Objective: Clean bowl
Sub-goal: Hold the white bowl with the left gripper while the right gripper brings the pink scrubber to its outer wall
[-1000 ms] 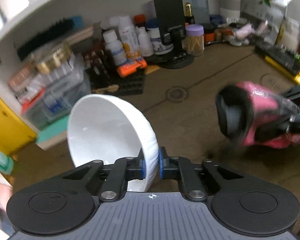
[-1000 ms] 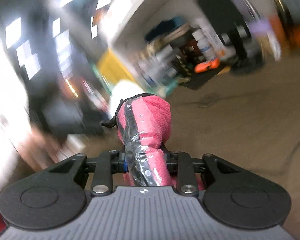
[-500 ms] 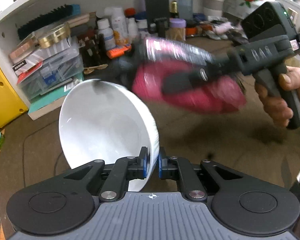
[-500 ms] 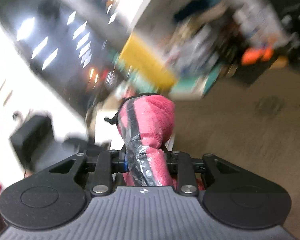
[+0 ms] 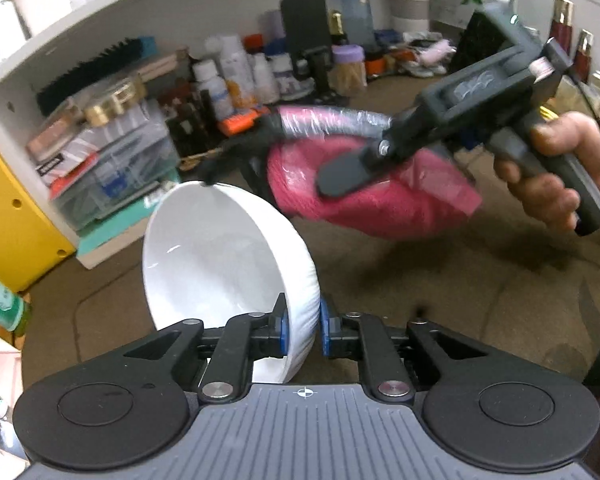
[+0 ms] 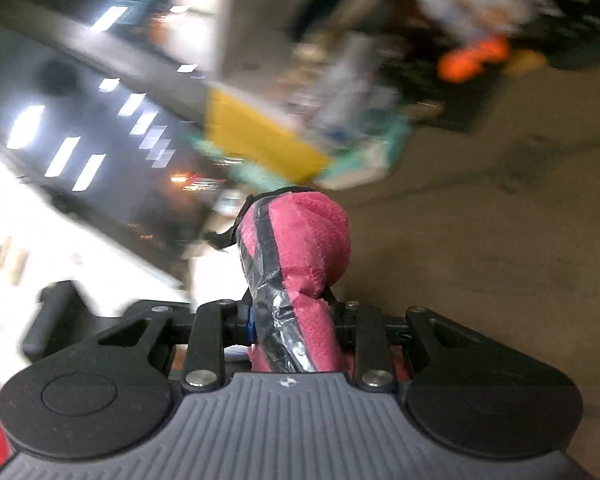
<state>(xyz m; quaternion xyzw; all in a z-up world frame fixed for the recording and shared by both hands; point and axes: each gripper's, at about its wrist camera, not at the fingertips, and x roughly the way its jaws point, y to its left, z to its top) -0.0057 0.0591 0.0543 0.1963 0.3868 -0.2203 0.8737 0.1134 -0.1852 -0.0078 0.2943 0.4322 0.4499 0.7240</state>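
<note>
In the left wrist view the left gripper (image 5: 303,330) is holding a white glossy ceramic bowl (image 5: 220,264) by its rim at lower centre, the bowl tilting on edge above the brown table (image 5: 440,280); its jaws are opening slightly, with the rim between the blue pads (image 5: 283,330); the right gripper (image 6: 294,326), sitting at the upper right in a person's hand (image 5: 560,172), is clamping a pink towelling cloth wrapped in clear tape (image 5: 364,196), which is hovering just beside the bowl's far rim; cluttered white shelves (image 5: 220,12) are filling the background; the right wrist view is blurring
</note>
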